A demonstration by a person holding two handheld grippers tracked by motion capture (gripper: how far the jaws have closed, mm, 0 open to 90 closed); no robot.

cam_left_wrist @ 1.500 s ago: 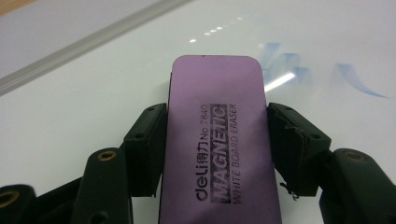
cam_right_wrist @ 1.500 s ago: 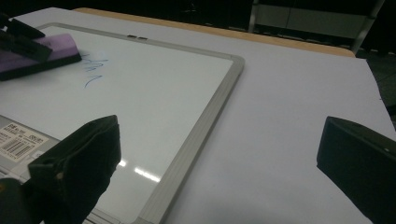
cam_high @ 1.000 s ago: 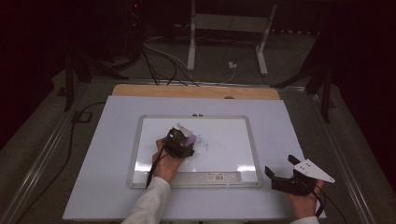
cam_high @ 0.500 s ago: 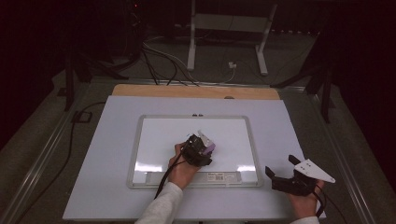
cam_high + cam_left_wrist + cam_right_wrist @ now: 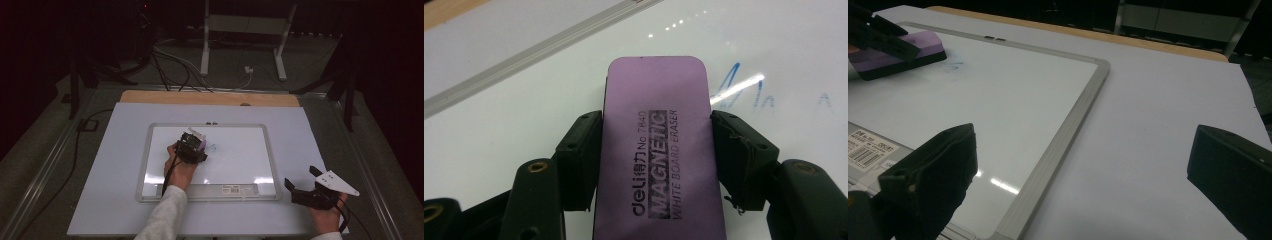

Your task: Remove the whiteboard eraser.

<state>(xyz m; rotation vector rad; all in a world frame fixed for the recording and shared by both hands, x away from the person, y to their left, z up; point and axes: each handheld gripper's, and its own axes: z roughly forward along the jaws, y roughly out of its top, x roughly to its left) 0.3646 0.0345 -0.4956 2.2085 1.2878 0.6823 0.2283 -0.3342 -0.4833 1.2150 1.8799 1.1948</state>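
The left gripper clamps a purple eraser flat on the whiteboard, just beside faint blue marks. The right gripper rests on the table beside the board's frame, jaws wide apart, holding nothing.

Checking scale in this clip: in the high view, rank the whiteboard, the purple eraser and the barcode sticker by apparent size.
1. whiteboard, by far the largest.
2. and 3. purple eraser and barcode sticker: they look alike, with the left gripper covering part of the eraser, so I won't rank them.
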